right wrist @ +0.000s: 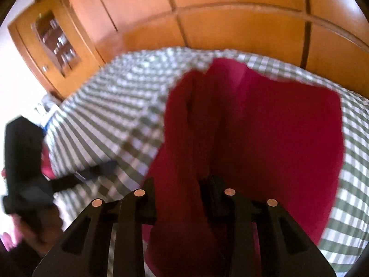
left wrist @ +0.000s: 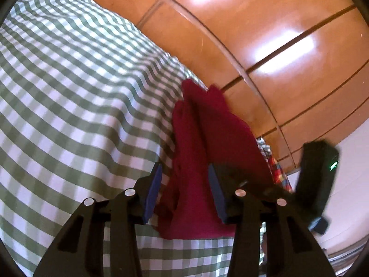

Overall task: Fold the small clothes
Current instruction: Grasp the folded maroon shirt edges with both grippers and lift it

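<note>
Grippers are working a crimson garment (right wrist: 265, 124) lying on the green-checked tablecloth (left wrist: 69, 92): left gripper (left wrist: 184, 189) is straddling its bunched edge, fingers apart; right gripper (right wrist: 180, 198) is pinching a ridge. Lifting both evenly would likely be keeping the fold square.

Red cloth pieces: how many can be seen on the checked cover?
1. The red cloth lies on the checked cover, bunched between both tongs. A multicoloured item peeks from behind it; more may be hidden.

matt red cloth garment (right wrist: 265, 127), glossy wood cabinets (left wrist: 265, 34)
</note>
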### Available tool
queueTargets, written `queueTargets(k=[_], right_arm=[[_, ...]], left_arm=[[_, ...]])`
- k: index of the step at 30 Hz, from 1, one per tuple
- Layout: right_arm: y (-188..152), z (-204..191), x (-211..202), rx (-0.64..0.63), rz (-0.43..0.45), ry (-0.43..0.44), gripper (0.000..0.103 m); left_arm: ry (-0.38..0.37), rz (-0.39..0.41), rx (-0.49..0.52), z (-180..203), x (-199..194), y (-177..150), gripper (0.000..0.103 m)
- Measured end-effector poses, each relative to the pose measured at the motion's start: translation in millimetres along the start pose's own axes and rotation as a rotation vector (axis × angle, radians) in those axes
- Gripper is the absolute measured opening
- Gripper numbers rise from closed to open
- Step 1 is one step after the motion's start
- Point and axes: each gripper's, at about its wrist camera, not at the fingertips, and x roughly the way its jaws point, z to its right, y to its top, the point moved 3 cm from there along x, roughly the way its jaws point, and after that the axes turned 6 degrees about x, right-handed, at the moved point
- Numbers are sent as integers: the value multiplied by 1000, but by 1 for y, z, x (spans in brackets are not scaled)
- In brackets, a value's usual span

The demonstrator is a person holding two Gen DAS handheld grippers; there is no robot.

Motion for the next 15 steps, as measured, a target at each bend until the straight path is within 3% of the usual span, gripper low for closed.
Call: queueTargets(k=[1,3,6,8,15], right_arm=[[-9,-2,-2,-15,12,11,42],[-11,-9,-14,-20,19,125,75],[-22,1,-50,3,40,269,75],[-29,10,-72,29,62,322,75],[-57,54,-124,124,155,231,75]], left_arm=[[-8,6,-7,0,-3,3,46],[-33,20,-16,0,-8,10,49],[-71,26,-10,6,-9,25,51],[-111,17,-3,17,-5,32,59],[-207,-119,10,52,29,39,71]])
